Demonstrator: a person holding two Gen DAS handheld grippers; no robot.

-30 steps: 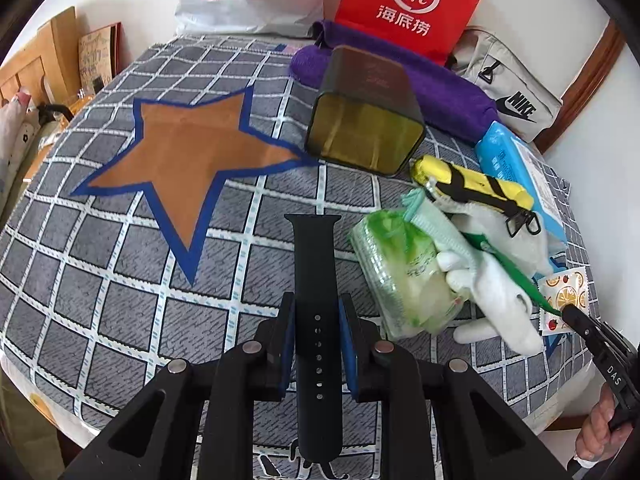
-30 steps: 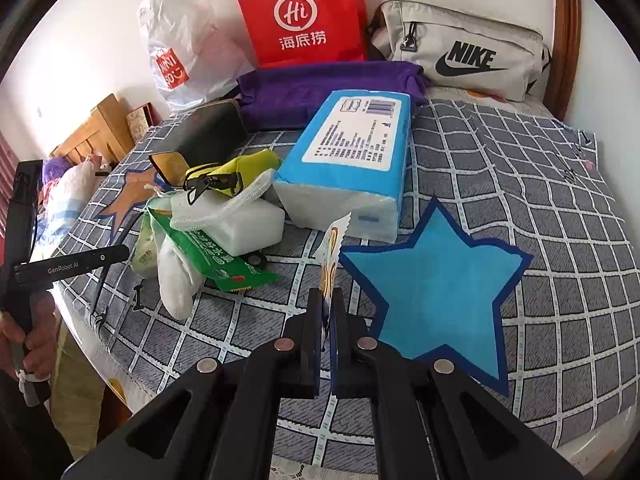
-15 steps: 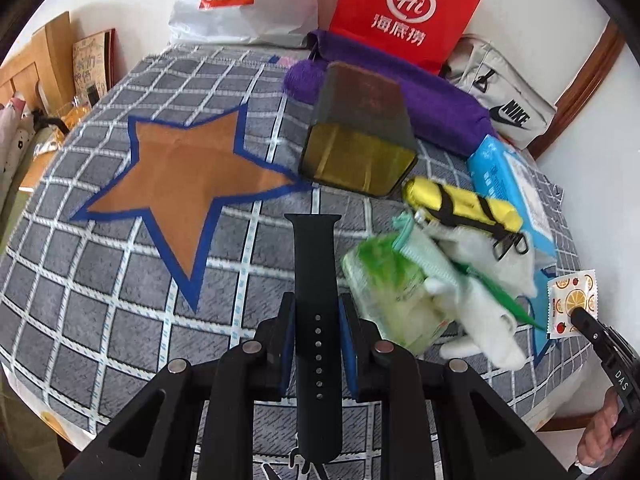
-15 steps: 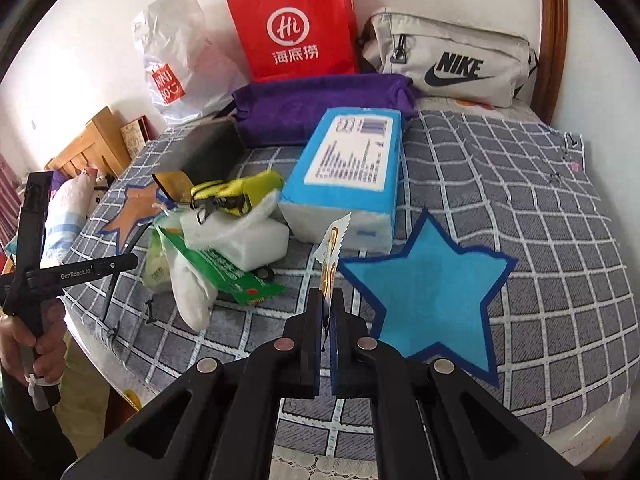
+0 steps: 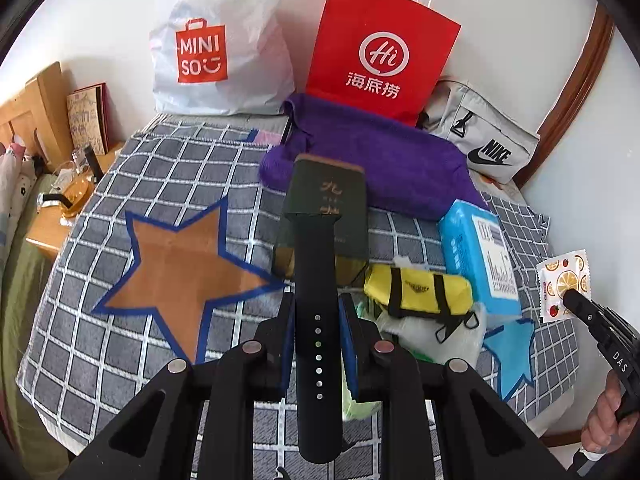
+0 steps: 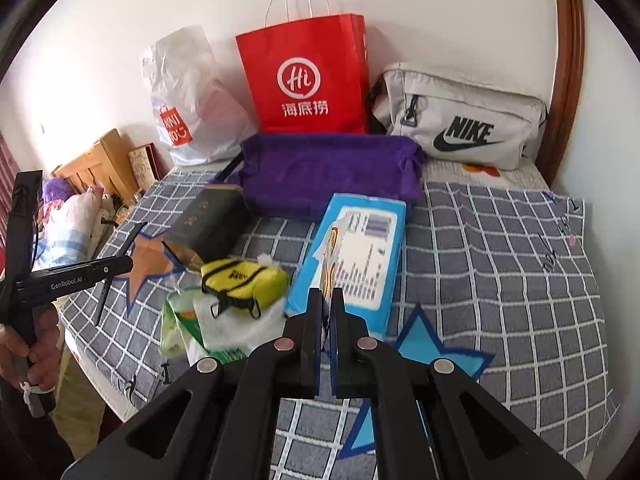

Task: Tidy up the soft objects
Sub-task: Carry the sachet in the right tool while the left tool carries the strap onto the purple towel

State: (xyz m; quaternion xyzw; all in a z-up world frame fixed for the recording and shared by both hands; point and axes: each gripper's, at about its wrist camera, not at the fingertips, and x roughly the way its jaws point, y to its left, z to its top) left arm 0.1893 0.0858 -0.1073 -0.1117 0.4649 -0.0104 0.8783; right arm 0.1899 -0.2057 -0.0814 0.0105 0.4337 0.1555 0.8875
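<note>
Left wrist view. The left hand-held gripper [image 5: 316, 344] was closed on a black perforated strap [image 5: 316, 280], which stood up between its blue pads. Behind the strap lay a dark green box [image 5: 340, 200] with gold characters too small to read with certainty. To the right of that box sat a yellow pouch [image 5: 420, 290], a blue tissue pack [image 5: 476, 256] and a heap of clear and white wrappers [image 5: 424, 332]. An orange star [image 5: 184, 264] on the checked cloth [image 5: 120, 352] lay left of the box and carried nothing. At the far right, the right hand-held gripper [image 5: 570, 298] pinched a fruit-printed sachet [image 5: 564, 280].

Right wrist view. The right hand-held gripper [image 6: 327, 304] was nearly fully shut on the thin sachet [image 6: 330, 256], held edge-on. A blue star [image 6: 432, 352] lay just below the tissue pack [image 6: 356, 256], also bare. The left hand-held gripper [image 6: 120, 264] showed at the left edge.

Progress. Judged early: two items were in hand and clear of the pile, neither yet placed; the pouch, the wrappers and the tissue pack remained clustered beside the box.

Legible writing. "MINISO" on the white bag [image 5: 216, 40]; "Hi" with "海底捞" on the red bag [image 5: 380, 52]; "NIKE" on the grey waist bag [image 6: 460, 120]; "GenRobot.AI" on the left unit; "DAS" on the right unit.
</note>
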